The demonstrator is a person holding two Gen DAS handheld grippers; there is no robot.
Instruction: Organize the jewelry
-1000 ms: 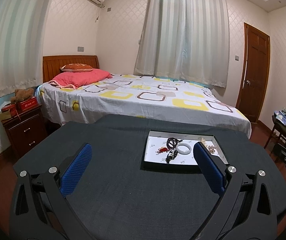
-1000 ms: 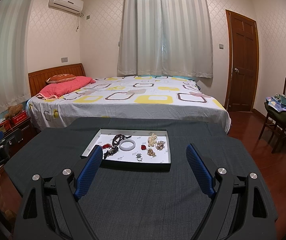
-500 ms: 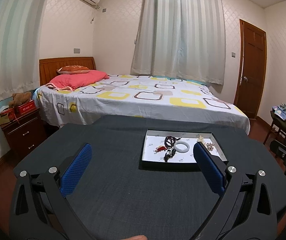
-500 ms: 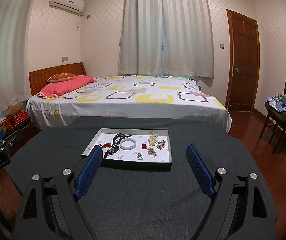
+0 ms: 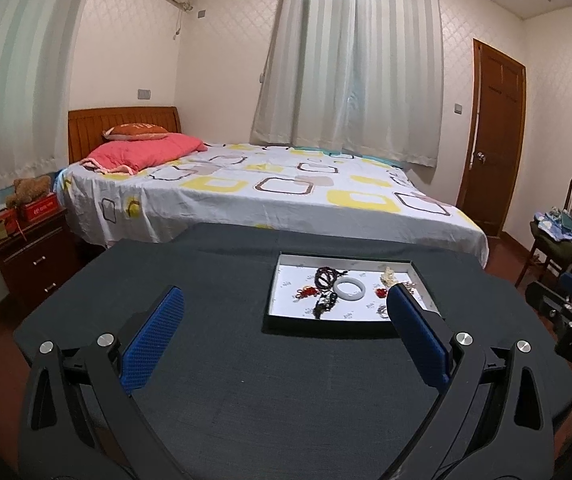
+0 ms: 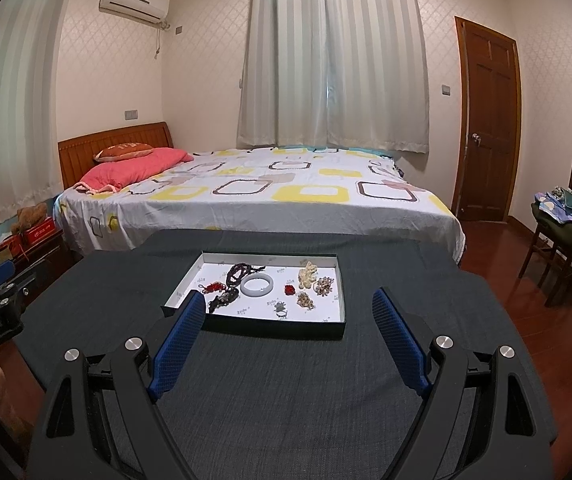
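A dark cloth-covered table (image 6: 286, 400) stands at the foot of a bed (image 6: 265, 192) in a bedroom. Toward the table's far edge sits a shallow black tray (image 6: 253, 326) with a white floor, and all the jewelry in view lies inside it, none on the cloth.

A pale bangle (image 6: 257, 285) lies flat near the middle. Dark beads (image 6: 237, 271) curl just behind it; a red knot (image 6: 211, 288) and a dark tangle (image 6: 223, 300) lie to its left. To its right lie a small red piece (image 6: 289, 289), a cream cluster (image 6: 307, 276), two beaded clusters (image 6: 324, 285) and a small silver piece (image 6: 280, 308). The pieces lie loosely and unevenly, some touching, so the scene fits both sorting underway and sorting finished.

The left gripper (image 5: 283, 326) and the right gripper (image 6: 289, 326) both hang above the table's near side, well short of the tray and pointed at it. Each has its blue pads spread wide with nothing between them, probably so either can close on a small piece. The right one lines up more squarely with the tray.
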